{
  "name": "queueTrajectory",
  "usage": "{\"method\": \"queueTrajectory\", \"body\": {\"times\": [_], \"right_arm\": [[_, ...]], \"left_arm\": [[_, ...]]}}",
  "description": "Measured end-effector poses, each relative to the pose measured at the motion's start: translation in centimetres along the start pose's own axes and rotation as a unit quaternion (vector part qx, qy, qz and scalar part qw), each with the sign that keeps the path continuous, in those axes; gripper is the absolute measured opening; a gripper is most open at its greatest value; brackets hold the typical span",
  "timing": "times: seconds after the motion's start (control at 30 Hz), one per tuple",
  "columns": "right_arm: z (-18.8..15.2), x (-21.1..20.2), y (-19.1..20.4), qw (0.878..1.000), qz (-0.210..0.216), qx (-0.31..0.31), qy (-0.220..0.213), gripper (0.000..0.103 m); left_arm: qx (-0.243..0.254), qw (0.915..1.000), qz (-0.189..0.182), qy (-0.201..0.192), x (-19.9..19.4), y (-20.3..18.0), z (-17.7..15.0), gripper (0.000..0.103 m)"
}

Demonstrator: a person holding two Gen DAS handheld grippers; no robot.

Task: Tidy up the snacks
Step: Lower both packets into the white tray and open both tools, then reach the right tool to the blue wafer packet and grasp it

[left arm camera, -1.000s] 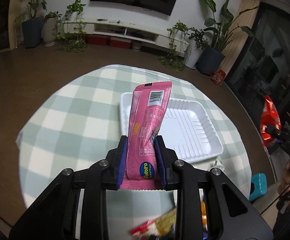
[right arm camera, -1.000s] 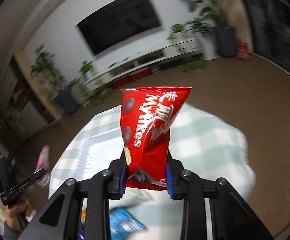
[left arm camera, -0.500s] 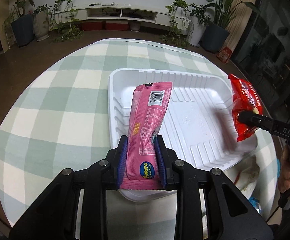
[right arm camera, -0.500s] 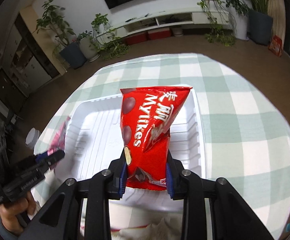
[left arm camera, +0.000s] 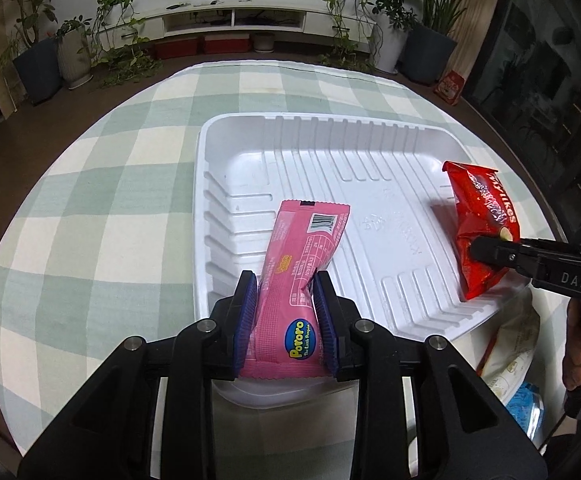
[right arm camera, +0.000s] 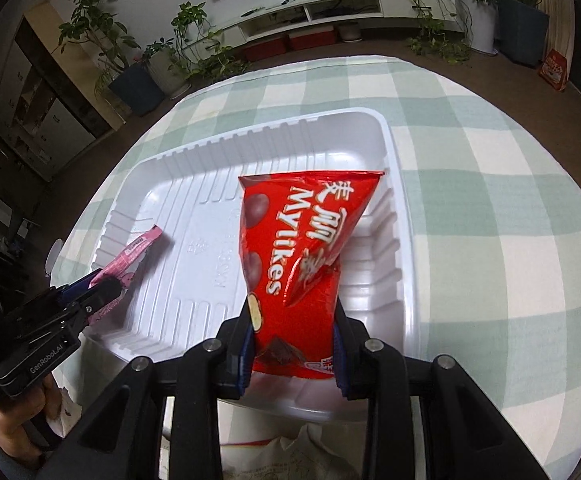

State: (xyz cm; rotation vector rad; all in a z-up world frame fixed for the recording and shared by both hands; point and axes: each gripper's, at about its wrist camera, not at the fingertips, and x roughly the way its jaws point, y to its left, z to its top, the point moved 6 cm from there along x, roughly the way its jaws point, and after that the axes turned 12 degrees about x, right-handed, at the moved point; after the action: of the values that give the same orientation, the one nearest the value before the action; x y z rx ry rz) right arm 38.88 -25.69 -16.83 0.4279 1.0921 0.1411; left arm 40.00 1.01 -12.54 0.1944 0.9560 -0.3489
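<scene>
A white foam tray (left arm camera: 250, 148) lies on the green-checked tablecloth; it also shows in the right wrist view (right arm camera: 194, 160). My left gripper (left arm camera: 284, 300) is shut on a pink Pororo snack pack (left arm camera: 302, 256), held over the tray's near left part. The pack also shows in the right wrist view (right arm camera: 134, 248), its far end low in the tray. My right gripper (right arm camera: 292, 316) is shut on a red Mylikes bag (right arm camera: 302, 240) over the tray's right side. The bag shows in the left wrist view (left arm camera: 482, 224), its bottom near the tray's right wall.
Several loose snack packs lie on the table in front of the tray: a pale bag (left arm camera: 510, 344) and a blue pack (left arm camera: 524, 404). The round table (left arm camera: 90, 208) ends close behind the tray. Potted plants and a TV bench (left arm camera: 230, 20) stand beyond.
Both grippers have moved forward and down over the tray, each carrying its pack. The pink pack and the red bag now hang low inside the tray.
</scene>
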Motion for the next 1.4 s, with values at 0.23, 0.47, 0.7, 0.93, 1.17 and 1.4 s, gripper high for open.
{"method": "queueTrajectory", "body": {"times": [0.23, 0.47, 0.7, 0.93, 1.17, 1.4], "right_arm": [[-0.2, 0.1, -0.4, 1.0, -0.003, 0.01, 0.0, 0.046], [0.0, -1.4, -0.3, 1.0, 0.006, 0.011, -0.018, 0.058], [0.6, -5.0, -0.4, 0.997, 0.041, 0.021, -0.061, 0.07], [-2.0, -14.2, 0.6, 0.979, 0.115, 0.025, -0.165, 0.081], [-14.0, -18.1, 2.4, 0.968, 0.149, -0.028, -0.199, 0.083], [-22.3, -15.5, 5.1, 0.98, 0.123, -0.088, -0.132, 0.083]], "left_arm": [[0.005, 0.9999, -0.014, 0.001, 0.3, -0.1, -0.1, 0.036], [0.008, 0.9992, 0.006, -0.04, -2.4, 0.3, 0.8, 0.063], [-0.017, 0.9946, -0.016, -0.102, -7.7, 1.6, 0.9, 0.077], [-0.073, 0.9832, -0.055, -0.158, -15.2, 2.1, -3.8, 0.094], [-0.147, 0.9708, -0.069, -0.177, -18.9, -0.3, -13.7, 0.094], [-0.161, 0.9721, -0.102, -0.137, -18.7, -5.1, -21.1, 0.095]]}}
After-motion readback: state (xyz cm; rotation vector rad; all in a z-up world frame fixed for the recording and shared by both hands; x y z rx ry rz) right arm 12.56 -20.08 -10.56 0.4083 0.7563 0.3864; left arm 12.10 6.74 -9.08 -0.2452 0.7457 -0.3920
